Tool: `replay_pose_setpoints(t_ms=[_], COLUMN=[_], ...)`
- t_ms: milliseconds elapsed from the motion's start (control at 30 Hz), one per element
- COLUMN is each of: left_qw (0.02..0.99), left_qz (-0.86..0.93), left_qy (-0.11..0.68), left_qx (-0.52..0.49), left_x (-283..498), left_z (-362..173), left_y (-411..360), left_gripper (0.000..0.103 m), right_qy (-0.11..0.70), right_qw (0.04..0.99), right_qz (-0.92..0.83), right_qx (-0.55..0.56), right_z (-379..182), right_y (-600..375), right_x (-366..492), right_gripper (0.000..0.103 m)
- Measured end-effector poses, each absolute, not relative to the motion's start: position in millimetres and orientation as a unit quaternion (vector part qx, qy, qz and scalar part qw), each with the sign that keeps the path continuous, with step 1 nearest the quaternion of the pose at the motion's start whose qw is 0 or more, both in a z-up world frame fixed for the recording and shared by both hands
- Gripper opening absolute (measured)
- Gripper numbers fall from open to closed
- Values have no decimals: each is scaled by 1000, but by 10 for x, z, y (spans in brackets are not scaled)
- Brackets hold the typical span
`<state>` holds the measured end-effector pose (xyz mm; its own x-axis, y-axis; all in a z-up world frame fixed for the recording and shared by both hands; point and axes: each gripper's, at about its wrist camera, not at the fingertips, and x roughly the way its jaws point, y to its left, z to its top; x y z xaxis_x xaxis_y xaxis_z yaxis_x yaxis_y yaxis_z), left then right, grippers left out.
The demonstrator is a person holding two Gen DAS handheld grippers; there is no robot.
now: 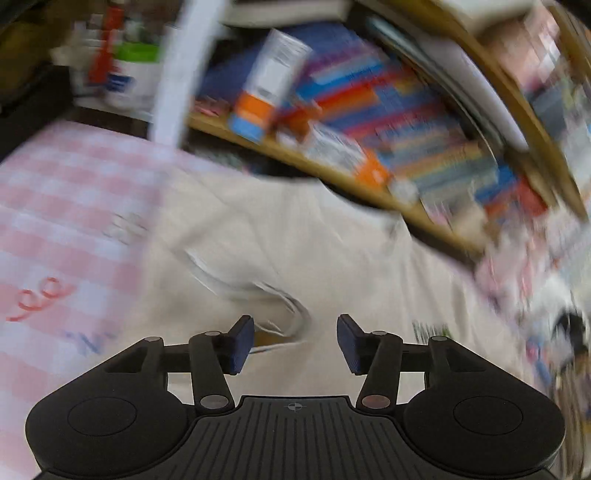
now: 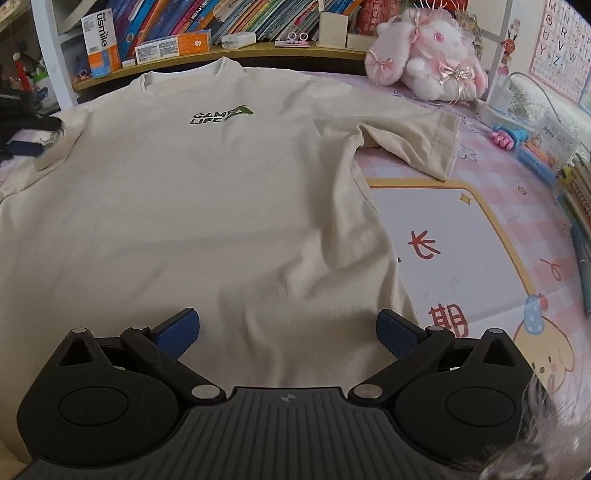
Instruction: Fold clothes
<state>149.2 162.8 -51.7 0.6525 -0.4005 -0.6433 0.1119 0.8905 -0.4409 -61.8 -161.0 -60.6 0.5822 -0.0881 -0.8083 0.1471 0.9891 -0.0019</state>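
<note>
A cream T-shirt (image 2: 207, 206) is spread flat, front up, on a pink checked mat (image 2: 480, 236), its collar toward a bookshelf (image 2: 221, 22) and one sleeve laid out toward a plush rabbit (image 2: 428, 55). The right gripper (image 2: 288, 332) is held above the shirt's lower part, its jaws spread wide with nothing pinched. The left gripper (image 1: 295, 343) is seen in a blurred view over the fabric, its jaws parted and empty.
</note>
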Motion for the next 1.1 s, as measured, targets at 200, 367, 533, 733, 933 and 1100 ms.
replay_pose_setpoints(t_ms=[200,367,533,733,933,1100], left_qw=[856,834,837,857,869,862], left_qz=[-73,-22,-116,-207,-147,-167], left_qy=[428,426,419,399,429,449], left_qx=[-279,-351,-332,-254,-200,-164], left_x=[1825,2043,2274,2297,2020,1589], left_z=[-717,-852,-596,-257,-389,-641], left_y=[1879,1930,1380,1052,1578,1671], left_gripper=[45,46,44,49,48,50], right_qy=[448,443,438,441,438,437], right_qw=[892,894,897,896,897,896], right_qz=[-55,-50,-47,-50,-55,-71], right_qx=[35,32,31,32,34,39], right_z=[-614,-621,-631,-628,-633,-643], right_y=[-1637,-1640,-1656,-1653,-1641,-1617], right_x=[-598,-632,-669,-619,-631,-598], right_gripper=[103,103,103,103,103,103])
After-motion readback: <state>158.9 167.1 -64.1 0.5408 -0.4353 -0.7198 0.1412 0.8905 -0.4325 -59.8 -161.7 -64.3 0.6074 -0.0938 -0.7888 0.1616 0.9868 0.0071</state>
